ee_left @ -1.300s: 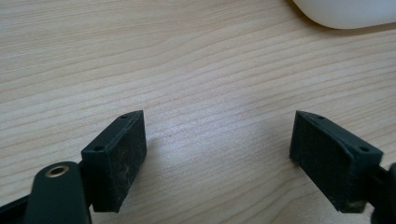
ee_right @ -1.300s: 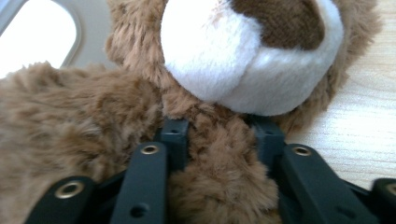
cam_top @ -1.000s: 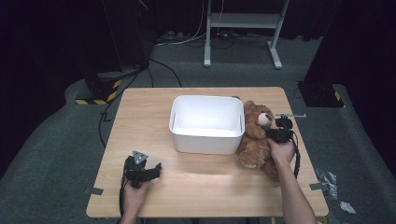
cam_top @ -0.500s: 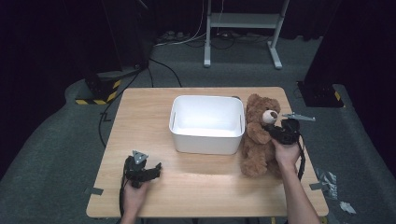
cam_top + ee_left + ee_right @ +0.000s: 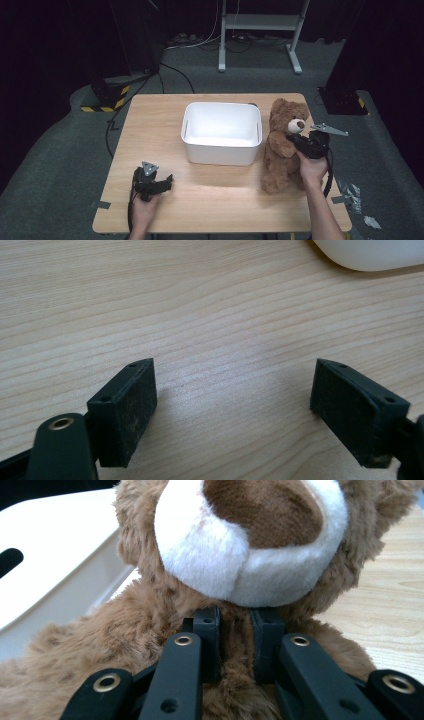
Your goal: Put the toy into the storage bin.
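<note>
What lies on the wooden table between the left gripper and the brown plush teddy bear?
Bare wood. In the high view, the tabletop between the left gripper and the teddy bear holds nothing; the white plastic bin sits farther back.

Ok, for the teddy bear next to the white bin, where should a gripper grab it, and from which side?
Grip the teddy bear at the chest fur just under its muzzle, from its front, where the right gripper is already shut on it. The bear sits upright facing that gripper, and the soft plush there bunches between near-closed jaws. The white bin blocks the other side.
</note>
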### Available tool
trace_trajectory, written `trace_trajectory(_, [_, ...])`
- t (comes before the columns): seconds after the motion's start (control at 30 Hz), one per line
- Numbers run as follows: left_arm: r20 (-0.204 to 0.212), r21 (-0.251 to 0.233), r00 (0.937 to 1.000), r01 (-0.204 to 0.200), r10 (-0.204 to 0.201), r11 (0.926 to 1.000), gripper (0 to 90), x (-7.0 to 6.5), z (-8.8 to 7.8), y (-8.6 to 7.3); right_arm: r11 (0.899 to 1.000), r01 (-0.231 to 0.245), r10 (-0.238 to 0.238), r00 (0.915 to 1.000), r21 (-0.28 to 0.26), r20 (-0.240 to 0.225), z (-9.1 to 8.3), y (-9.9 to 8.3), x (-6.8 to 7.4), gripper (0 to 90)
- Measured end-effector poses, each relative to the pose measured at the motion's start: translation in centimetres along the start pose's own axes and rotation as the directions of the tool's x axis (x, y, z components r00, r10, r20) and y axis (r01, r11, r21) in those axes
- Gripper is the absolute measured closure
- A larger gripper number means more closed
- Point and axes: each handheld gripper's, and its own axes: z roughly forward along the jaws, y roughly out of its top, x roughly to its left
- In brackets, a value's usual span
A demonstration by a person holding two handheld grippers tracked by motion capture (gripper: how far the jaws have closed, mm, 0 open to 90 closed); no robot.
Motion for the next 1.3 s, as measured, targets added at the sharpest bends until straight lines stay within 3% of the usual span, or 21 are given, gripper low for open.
trace_trajectory(0.73, [-0.001, 0.000, 1.0000, 0.002, -0.002, 1.0000, 18.7, 0.0, 0.0, 0.0, 0.996, 0.015, -0.018, 0.9993, -0.084, -0.032, -2.9, 0.2, 0.6, 78.2])
trace_trajectory(1.3, [-0.001, -0.001, 1.0000, 0.009, -0.009, 1.0000, 18.7, -0.1, 0.0, 0.0, 0.993, 0.043, -0.049, 0.9972, -0.108, -0.057, -5.5, 0.8, 1.0, 78.2])
